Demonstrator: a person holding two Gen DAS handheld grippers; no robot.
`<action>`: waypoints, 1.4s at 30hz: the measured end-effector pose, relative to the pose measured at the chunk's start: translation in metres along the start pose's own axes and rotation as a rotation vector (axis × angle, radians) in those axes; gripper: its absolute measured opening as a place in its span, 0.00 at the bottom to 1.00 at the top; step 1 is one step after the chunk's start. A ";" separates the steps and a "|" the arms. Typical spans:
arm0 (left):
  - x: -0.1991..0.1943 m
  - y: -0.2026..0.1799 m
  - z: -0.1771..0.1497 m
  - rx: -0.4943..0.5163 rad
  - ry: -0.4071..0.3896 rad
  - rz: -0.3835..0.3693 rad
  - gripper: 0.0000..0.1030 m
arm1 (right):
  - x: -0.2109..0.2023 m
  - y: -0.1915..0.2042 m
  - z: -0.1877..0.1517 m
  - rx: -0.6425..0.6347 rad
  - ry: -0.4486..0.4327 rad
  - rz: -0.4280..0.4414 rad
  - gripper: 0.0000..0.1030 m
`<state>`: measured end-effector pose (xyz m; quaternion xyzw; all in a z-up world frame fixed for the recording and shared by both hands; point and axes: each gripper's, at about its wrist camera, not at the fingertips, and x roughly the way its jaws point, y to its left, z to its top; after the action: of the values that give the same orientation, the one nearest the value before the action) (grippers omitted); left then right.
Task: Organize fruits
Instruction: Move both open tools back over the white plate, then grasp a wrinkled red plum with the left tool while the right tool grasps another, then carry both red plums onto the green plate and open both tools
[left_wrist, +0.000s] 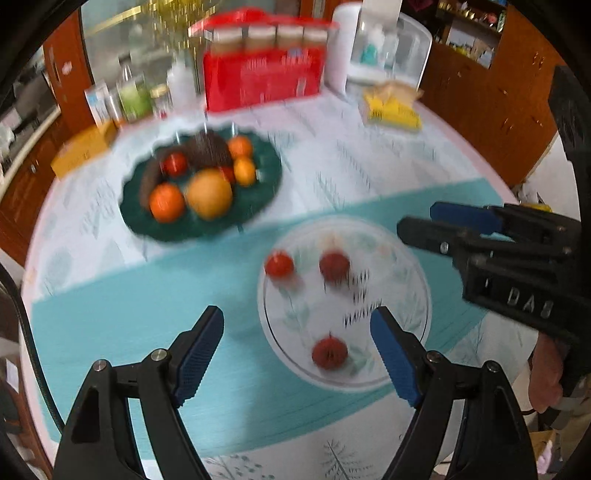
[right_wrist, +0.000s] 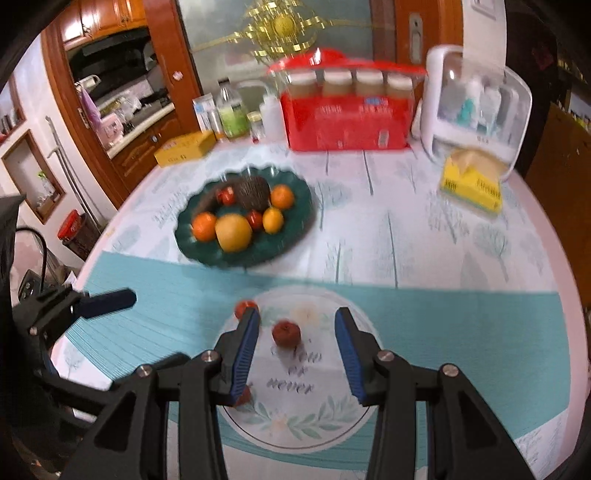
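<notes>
The left gripper (left_wrist: 297, 354) hangs low over the teal band of the tree-printed tablecloth (left_wrist: 110, 317), pointing forward across the round table, its blue-padded jaws spread wide and holding nothing; the near edge of the clear round glass plate with a leaf print (left_wrist: 413, 325) lies between and just beyond its fingertips. Three small red fruits sit on that plate, apart from one another — one at the near rim (left_wrist: 329, 353), one at the far left (left_wrist: 279, 264), one near the middle (left_wrist: 334, 266).

The right gripper (right_wrist: 297, 350) hovers directly above the same plate (right_wrist: 332, 421), angled down and forward, jaws parted with empty space between them; the middle small red fruit (right_wrist: 286, 333) shows in the gap without touching either pad; from the left wrist view this gripper (left_wrist: 415, 221) reaches in from the right, its fingers looking close together from that angle, and part of the person's hand (left_wrist: 546, 373) grips its handle.

Farther back stands the dark green scalloped dish (right_wrist: 299, 188), piled with oranges (right_wrist: 204, 226), a large yellow round fruit (right_wrist: 233, 232) and a brown spiky fruit (right_wrist: 252, 192); behind it, a red box of jars (right_wrist: 347, 118).
</notes>
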<state>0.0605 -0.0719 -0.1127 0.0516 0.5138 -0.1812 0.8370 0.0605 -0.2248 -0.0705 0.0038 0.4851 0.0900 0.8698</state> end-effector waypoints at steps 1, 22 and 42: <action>0.007 0.000 -0.005 -0.004 0.012 -0.003 0.78 | 0.009 -0.003 -0.006 0.015 0.021 0.003 0.42; 0.077 -0.018 -0.038 -0.038 0.106 -0.010 0.62 | 0.091 -0.011 -0.025 0.067 0.172 0.080 0.42; 0.074 0.008 -0.032 -0.126 0.084 0.010 0.29 | 0.126 0.011 -0.007 -0.024 0.194 0.096 0.39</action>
<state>0.0659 -0.0743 -0.1935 0.0089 0.5584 -0.1418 0.8173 0.1179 -0.1942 -0.1791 0.0079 0.5650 0.1375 0.8135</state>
